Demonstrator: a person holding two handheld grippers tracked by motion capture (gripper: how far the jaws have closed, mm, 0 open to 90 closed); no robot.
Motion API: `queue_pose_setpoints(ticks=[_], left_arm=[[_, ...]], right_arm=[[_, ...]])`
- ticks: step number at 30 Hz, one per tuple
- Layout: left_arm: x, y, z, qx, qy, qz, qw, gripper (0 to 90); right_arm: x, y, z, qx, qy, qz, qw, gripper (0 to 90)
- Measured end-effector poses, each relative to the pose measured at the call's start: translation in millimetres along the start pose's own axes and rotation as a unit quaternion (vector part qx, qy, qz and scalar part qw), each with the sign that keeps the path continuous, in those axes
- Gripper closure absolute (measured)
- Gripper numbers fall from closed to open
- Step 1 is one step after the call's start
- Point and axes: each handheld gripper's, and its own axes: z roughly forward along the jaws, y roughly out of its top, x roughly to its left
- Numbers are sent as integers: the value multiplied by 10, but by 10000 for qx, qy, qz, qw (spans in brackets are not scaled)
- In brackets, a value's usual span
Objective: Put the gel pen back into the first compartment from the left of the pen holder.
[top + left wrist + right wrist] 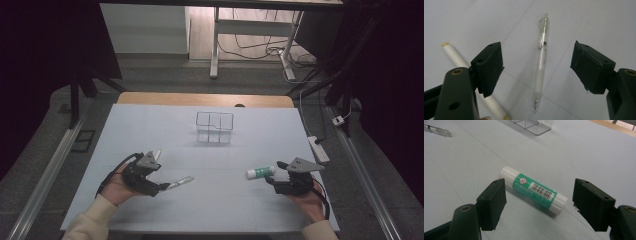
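Pale blue-grey sheeting covers the tabletop (210, 200), with a strip of bare wood at its far edge and a dark floor with cables and white desk legs beyond. Near the middle of the far half stands a clear plastic organiser box with inner dividers (215, 127).

At the near left, the left hand-held gripper (162, 186) is held low over the sheet with its jaws spread wide. Between them, in the left gripper view, lies a slim transparent mechanical pencil with a frosted grip and a metal clip (541, 62), flat on the surface and touched by neither pad. Just beside the left jaw lies a white cylindrical marker with a cream-coloured end (456, 58), partly hidden behind that jaw; in the high view its tip pokes out past the gripper's grey plate.

At the near right, the right hand-held gripper (270, 179) also has its jaws wide apart. A white glue stick with a green label and a barcode (533, 190) lies on its side on the sheet between and a little ahead of the two pads, clear of both. In the high view the stick lies just to the left of that gripper, well apart from the pencil.
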Motion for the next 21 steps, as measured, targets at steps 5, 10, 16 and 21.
queue_pose_setpoints(ticks=[5, 10, 16, 21], left_arm=[[-9, 58, 98, 264, -160, 151, 9994, 266], [-3, 54, 169, 559, -199, 218, 9980, 276], [11, 29, 220, 875, -214, 336, 9954, 318], [19, 18, 249, 1009, -284, 394, 9937, 373]], right_arm=[[0, -3, 7, 6, 11, -12, 10000, 262], [6, -5, 3, 45, 10, -20, 10000, 262], [3, -17, 3, 42, 5, 1, 10000, 263], [4, -20, 1, 87, -36, -33, 10000, 264]])
